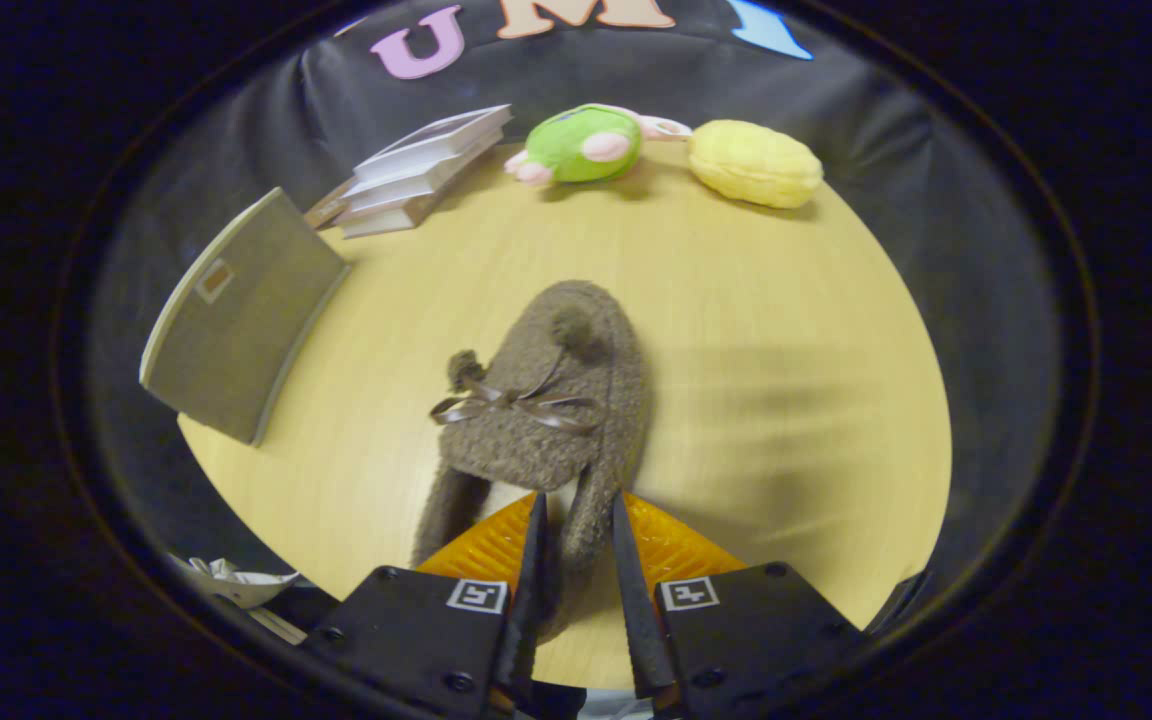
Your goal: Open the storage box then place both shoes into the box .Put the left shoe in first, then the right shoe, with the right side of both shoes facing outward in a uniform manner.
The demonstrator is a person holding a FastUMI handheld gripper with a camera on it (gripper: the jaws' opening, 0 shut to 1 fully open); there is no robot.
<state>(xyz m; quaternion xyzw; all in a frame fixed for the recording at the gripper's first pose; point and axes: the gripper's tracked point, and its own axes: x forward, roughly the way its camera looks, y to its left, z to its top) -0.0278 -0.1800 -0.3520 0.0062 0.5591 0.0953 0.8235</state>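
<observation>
Grey and flat, the storage box sits on the left of the frame, on the left edge of the round wooden table, with a small tag on its top. Low down at the lower left, past the table edge, lies some crumpled white paper. Up from the box, in the upper left, is a stack of books. In the middle of the frame lies a brown fuzzy shoe with a thin ribbon bow and two little pom-poms. It points away, toward the top of the frame. The gripper is at the bottom middle. Its two dark fingers are pinched on the right side wall of the shoe near the heel, so it is grasping the shoe. At the top middle rests a green and pink plush toy. Just to its right, in the upper right, is a yellow plush toy.
</observation>
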